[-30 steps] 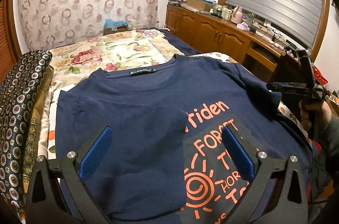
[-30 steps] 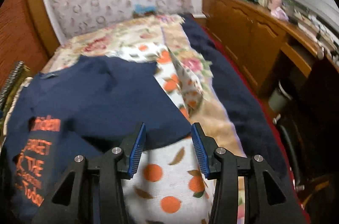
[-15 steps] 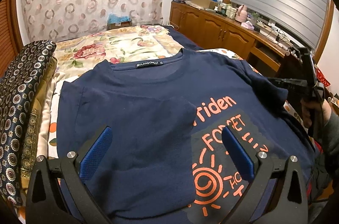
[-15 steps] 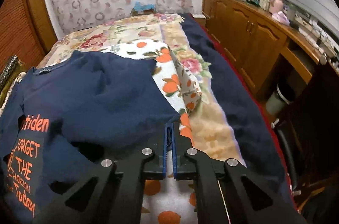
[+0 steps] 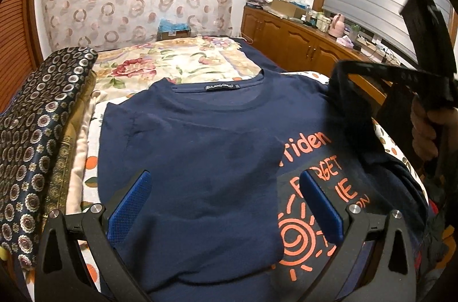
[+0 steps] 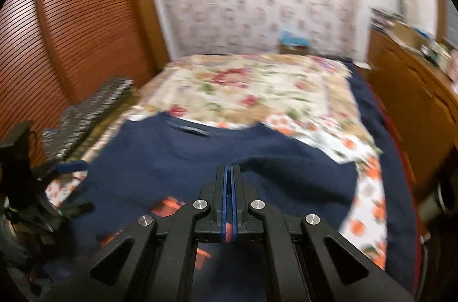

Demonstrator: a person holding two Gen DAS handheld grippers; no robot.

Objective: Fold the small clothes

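Your right gripper is clenched on the T-shirt sleeve edge; your left gripper stands released above its folded part. The cloth is soft and light, so grasp hems.

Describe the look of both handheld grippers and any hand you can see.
Both are black, angular plastic frames with silver bolts. The left gripper has blue, dimpled finger pads. The right gripper has thin blue pads. A bare hand wraps its black handle.
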